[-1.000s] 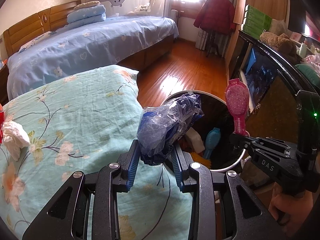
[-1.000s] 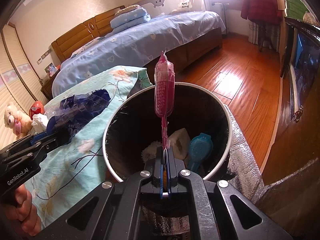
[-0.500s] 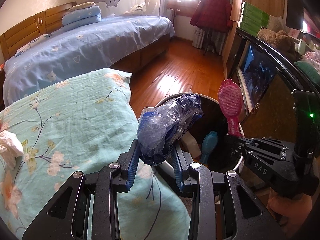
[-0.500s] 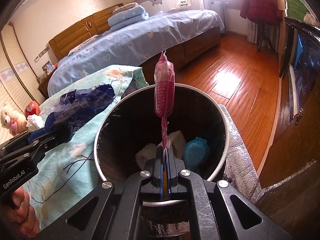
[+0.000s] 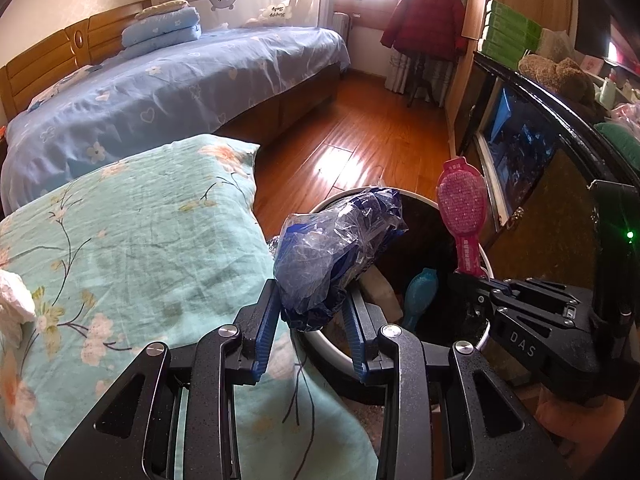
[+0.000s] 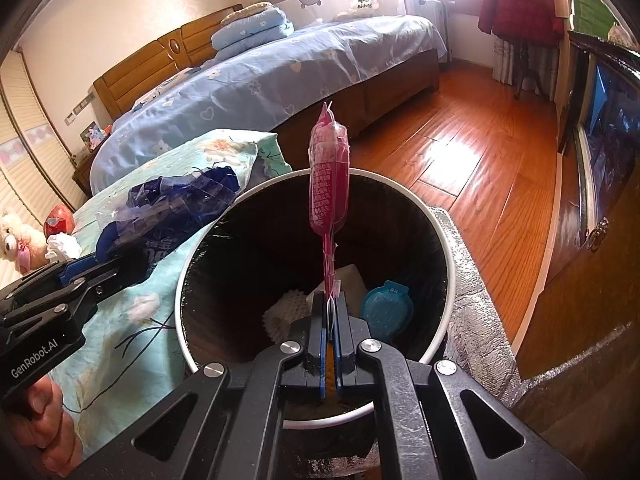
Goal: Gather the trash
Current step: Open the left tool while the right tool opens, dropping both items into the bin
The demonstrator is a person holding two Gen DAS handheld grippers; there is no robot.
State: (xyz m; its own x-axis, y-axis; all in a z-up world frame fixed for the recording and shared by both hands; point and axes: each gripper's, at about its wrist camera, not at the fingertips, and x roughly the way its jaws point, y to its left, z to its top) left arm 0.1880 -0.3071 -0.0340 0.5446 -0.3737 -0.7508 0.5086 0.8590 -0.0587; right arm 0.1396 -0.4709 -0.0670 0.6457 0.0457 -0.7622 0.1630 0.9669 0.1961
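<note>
My left gripper (image 5: 310, 312) clamps the crumpled blue plastic bag (image 5: 336, 256), my right gripper (image 6: 329, 312) pinches the pink packaged brush (image 6: 329, 184); both poised over the trash bin (image 6: 448, 280) for dropping.

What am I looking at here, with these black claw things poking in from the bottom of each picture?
No robot: a person holds a two-finger gripper in each hand, and a camera on each looks along its fingers. One picture is from the left gripper, which clamps a crumpled blue plastic bag at the edge of a round trash bin. The other is from the right gripper, shut on the handle of a pink packaged brush held upright over the bin. Inside the bin lie a blue brush package and some pale scraps. Beside the bin is a green flowered bedcover, where a white crumpled tissue remains.
</note>
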